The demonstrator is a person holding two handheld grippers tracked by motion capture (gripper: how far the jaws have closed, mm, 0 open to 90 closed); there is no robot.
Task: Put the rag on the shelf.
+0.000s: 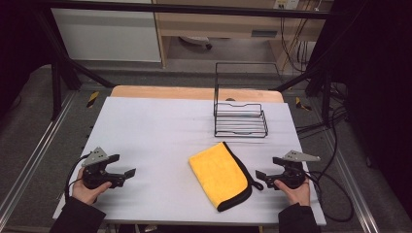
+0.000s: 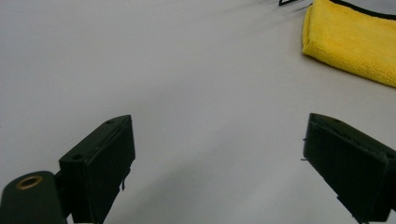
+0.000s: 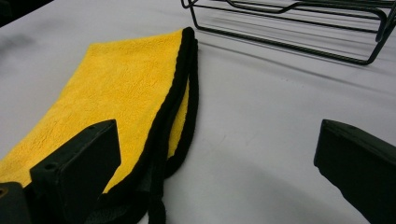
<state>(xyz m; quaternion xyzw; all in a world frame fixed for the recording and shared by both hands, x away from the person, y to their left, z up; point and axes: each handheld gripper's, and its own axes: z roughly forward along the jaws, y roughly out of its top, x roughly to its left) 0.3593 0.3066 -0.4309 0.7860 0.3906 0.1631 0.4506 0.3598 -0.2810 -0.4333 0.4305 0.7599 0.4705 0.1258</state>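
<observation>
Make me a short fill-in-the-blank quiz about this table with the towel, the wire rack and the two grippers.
1. The folded towel is yellow with a ____ border.
2. The wire rack stands on the table, and inside it holds ____.
3. The gripper nearer the towel is the ____ one.
4. The left gripper and the right gripper both have their jaws ____.

Missing words: black; nothing; right; open

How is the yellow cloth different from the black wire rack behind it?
The cloth is soft, yellow with black edging, and lies folded flat; the rack is stiff black wire with a tall frame standing up at its back. The cloth lies near the person, the rack farther off. Both rest on the white table, untouched.
</observation>
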